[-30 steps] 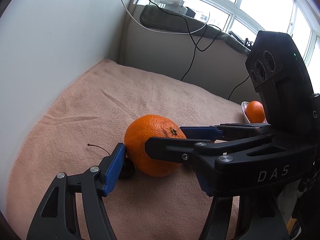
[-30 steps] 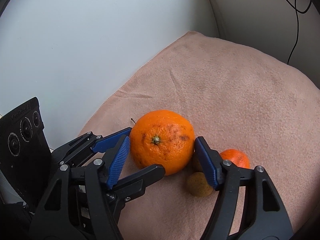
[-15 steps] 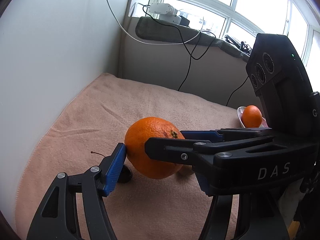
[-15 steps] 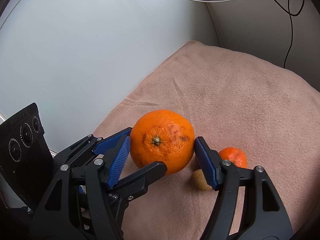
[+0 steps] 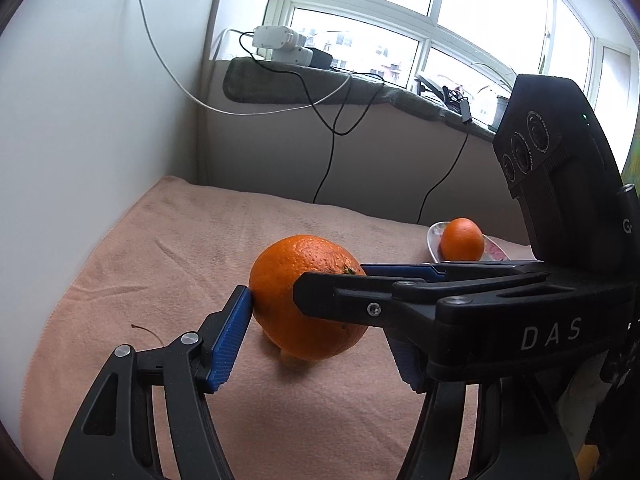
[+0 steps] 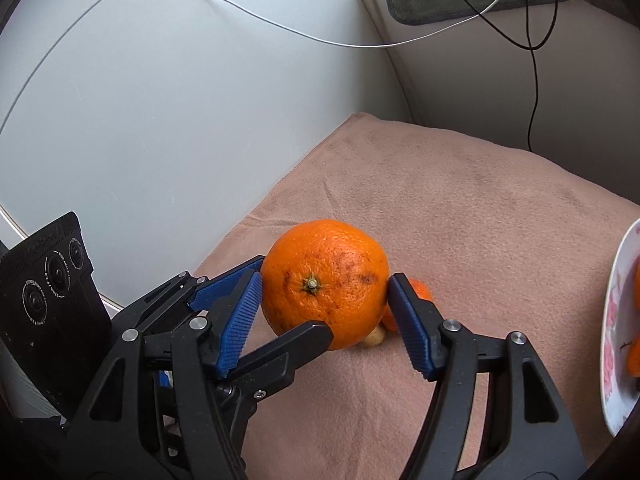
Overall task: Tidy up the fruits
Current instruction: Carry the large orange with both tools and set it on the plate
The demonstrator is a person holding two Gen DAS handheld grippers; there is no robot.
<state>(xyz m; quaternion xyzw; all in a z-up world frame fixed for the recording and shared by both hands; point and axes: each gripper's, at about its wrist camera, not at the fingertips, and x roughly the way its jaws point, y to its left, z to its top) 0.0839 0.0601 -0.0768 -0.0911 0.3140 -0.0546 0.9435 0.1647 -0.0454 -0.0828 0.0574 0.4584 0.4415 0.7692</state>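
A large orange (image 5: 308, 296) (image 6: 325, 283) hangs above the pink towel (image 5: 168, 240). Both grippers are shut on it: my left gripper (image 5: 316, 320) pinches it from one side pair, my right gripper (image 6: 325, 300) from the other, their fingers crossing. A small mandarin (image 6: 420, 292) and a small tan fruit (image 6: 374, 338) lie on the towel behind and under the orange, partly hidden. A white floral plate (image 5: 436, 240) (image 6: 612, 340) at the right holds another orange (image 5: 462, 239).
A white wall runs along the left. A sill with a dark mat (image 5: 304, 88), a white power strip (image 5: 280, 42) and hanging cables (image 5: 332, 128) lies behind. A thin dark stem (image 5: 146, 330) lies on the towel at the left.
The orange, held by both grippers, has risen off the towel. The dark fruit under it has dropped from the left view, and the plate has entered the right view.
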